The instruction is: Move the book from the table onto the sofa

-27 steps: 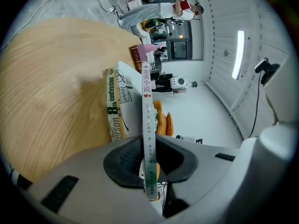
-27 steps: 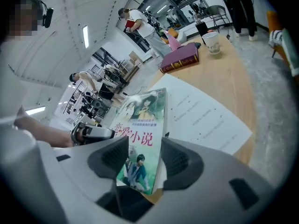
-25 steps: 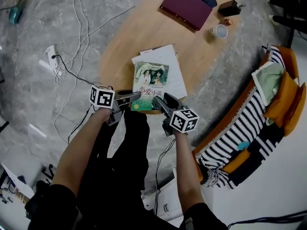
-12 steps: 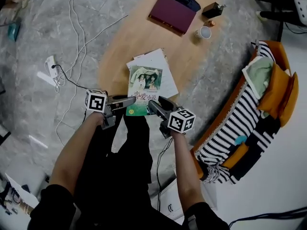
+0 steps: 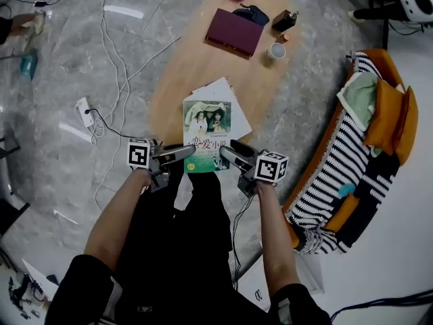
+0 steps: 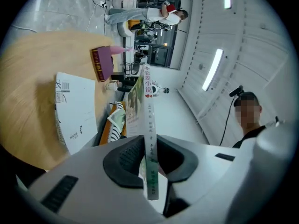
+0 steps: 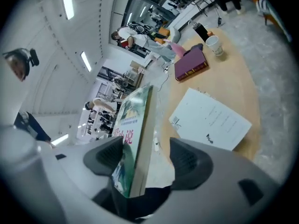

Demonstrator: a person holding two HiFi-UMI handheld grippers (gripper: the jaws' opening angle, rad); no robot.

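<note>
Head view: green paperback book point(image 5: 208, 131), near edge hidden; left hand-held gripper point(image 5: 190, 152) clamps it, right hand-held gripper point(image 5: 225, 152) is opening around it.

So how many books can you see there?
3. The green book is nearest, over the table edge; the white book lies flat on the table behind it; the maroon book is at the far end. Others may hide underneath.
</note>
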